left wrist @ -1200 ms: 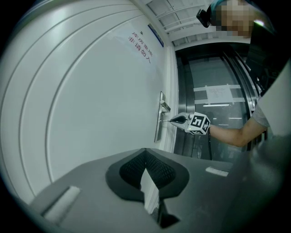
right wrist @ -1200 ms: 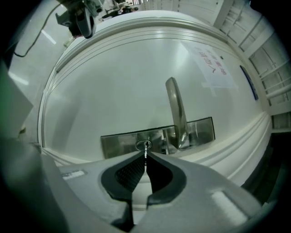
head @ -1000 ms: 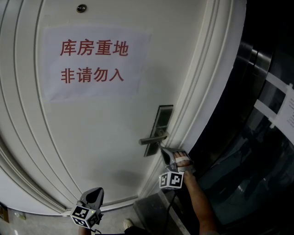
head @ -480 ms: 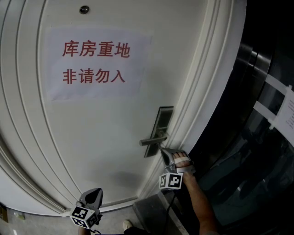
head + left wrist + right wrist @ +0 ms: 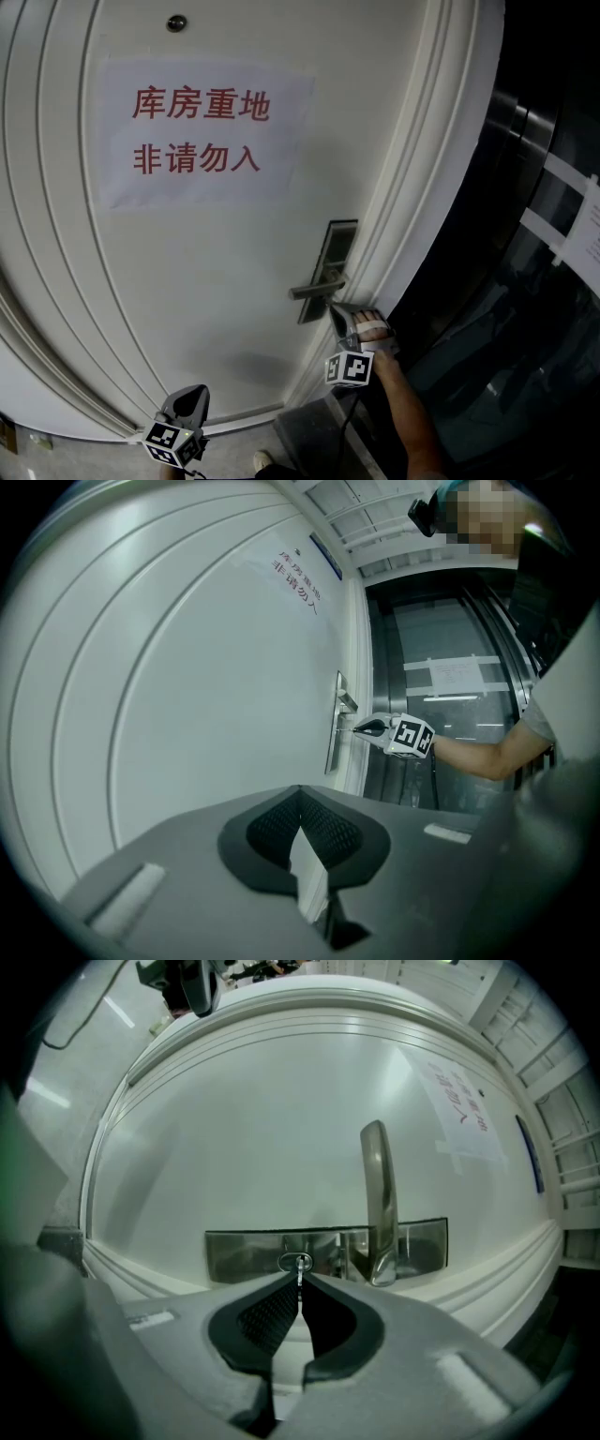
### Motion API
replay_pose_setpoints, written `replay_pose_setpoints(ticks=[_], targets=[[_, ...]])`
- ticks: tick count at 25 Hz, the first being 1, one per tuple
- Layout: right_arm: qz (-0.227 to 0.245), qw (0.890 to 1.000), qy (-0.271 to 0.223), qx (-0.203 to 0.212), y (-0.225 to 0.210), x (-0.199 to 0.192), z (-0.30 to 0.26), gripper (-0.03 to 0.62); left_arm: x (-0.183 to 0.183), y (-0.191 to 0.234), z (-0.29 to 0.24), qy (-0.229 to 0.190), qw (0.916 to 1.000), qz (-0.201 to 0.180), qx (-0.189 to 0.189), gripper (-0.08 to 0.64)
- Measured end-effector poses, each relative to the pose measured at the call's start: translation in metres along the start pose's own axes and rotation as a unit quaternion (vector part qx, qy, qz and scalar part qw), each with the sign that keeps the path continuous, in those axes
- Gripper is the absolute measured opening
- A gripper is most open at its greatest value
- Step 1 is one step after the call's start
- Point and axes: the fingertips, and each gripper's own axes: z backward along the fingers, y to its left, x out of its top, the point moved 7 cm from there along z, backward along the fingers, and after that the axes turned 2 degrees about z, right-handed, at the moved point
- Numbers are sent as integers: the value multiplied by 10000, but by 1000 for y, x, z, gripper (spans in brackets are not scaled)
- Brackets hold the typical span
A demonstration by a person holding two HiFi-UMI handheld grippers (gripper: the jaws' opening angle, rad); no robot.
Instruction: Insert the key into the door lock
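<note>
Since the earlier frame only the view has drifted. The paper sign (image 5: 199, 131) and the lock plate (image 5: 336, 251) sit slightly lower in the head view, and both tools are where they were. The right tool (image 5: 335, 311) is clenched on the key (image 5: 300, 1274) (its tip is at the keyhole (image 5: 293, 1262), just under the handle (image 5: 316, 290) in the head view). The left tool (image 5: 195, 396), at the lower left of the frame, is closed on nothing.

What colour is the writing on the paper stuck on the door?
Red, on a white paper sign; the head view shows it best.
</note>
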Motion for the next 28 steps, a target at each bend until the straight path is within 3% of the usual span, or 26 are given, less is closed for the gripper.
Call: replay_pose_setpoints(ticks=[28], targets=[[-222, 9996, 6, -175, 3, 3, -21, 11, 0, 6, -1, -8, 9999, 1, 112, 3]])
